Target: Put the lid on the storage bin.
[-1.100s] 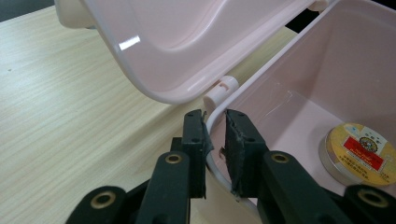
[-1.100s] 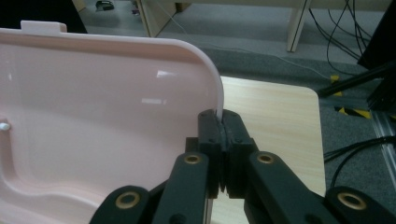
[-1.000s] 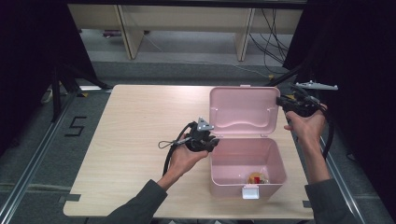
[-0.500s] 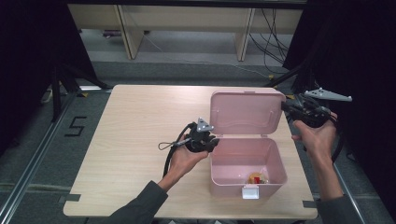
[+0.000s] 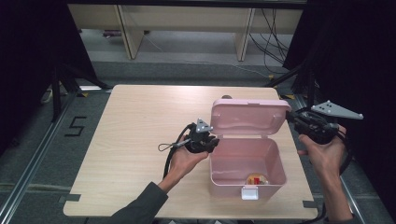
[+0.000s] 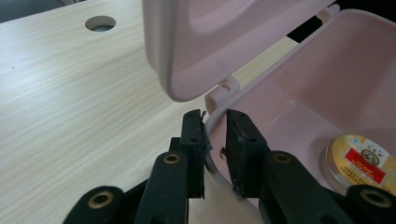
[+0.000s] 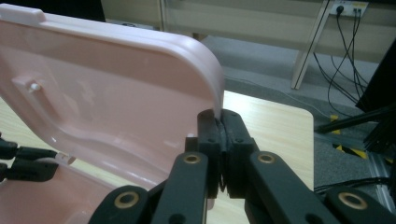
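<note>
Right gripper (image 7: 220,135) pinched the pink lid (image 7: 116,93) half-raised while left gripper (image 6: 215,140) clamped the box wall (image 6: 212,121); closing apparently remained.

Table's left half (image 5: 135,135) free; lid (image 5: 247,116) upright.

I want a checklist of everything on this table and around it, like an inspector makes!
Surface: wooden table, bare, with a round hole in it.
Job's things: pink box, open, lid raised; a small round tin with a red label lies on its floor.
Clutter: nothing seen.
Grippers: left gripper has its fingers either side of the box's wall near the hinge; right gripper is shut on the lid's edge.
Cables: a black cable trails from the left gripper; more cables hang behind the table.
Surroundings: grey floor, a "5" mark on it, pale furniture behind.
</note>
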